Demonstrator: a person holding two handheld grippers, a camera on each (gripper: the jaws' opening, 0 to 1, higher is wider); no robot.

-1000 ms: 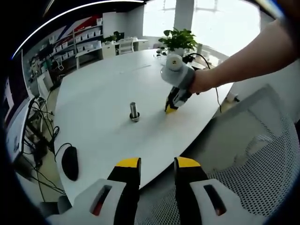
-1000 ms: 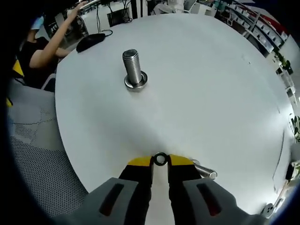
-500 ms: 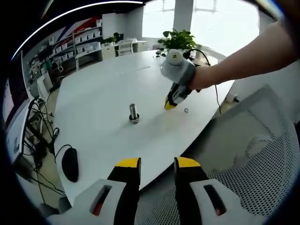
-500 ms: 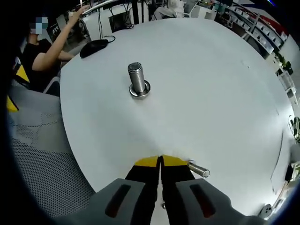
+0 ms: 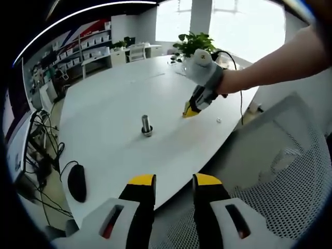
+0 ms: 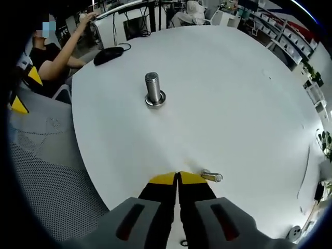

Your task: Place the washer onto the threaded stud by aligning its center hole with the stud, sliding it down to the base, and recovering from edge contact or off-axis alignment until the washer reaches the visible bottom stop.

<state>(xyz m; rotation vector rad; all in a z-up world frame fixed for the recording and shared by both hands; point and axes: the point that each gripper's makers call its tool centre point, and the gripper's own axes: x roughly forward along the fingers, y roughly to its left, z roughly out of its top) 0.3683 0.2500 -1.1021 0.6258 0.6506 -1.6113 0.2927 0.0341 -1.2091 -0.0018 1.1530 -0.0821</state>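
right gripper view, right claw (image 6: pixel 178 178) jaws now pressed together, empty, washer (image 6: pixel 183 242) dropped, left claw (image 5: pixel 174 180) parted

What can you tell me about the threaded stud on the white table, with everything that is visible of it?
The threaded stud is a short grey metal cylinder that looks like steel, with fine threads along its shaft and a flat top. It stands upright on the white table, on a wider round metal collar at its base. Nothing sits on the shaft and nothing touches it except the table. The right gripper is well apart from it, jaws shut. In the left gripper view the stud also stands alone on the table.
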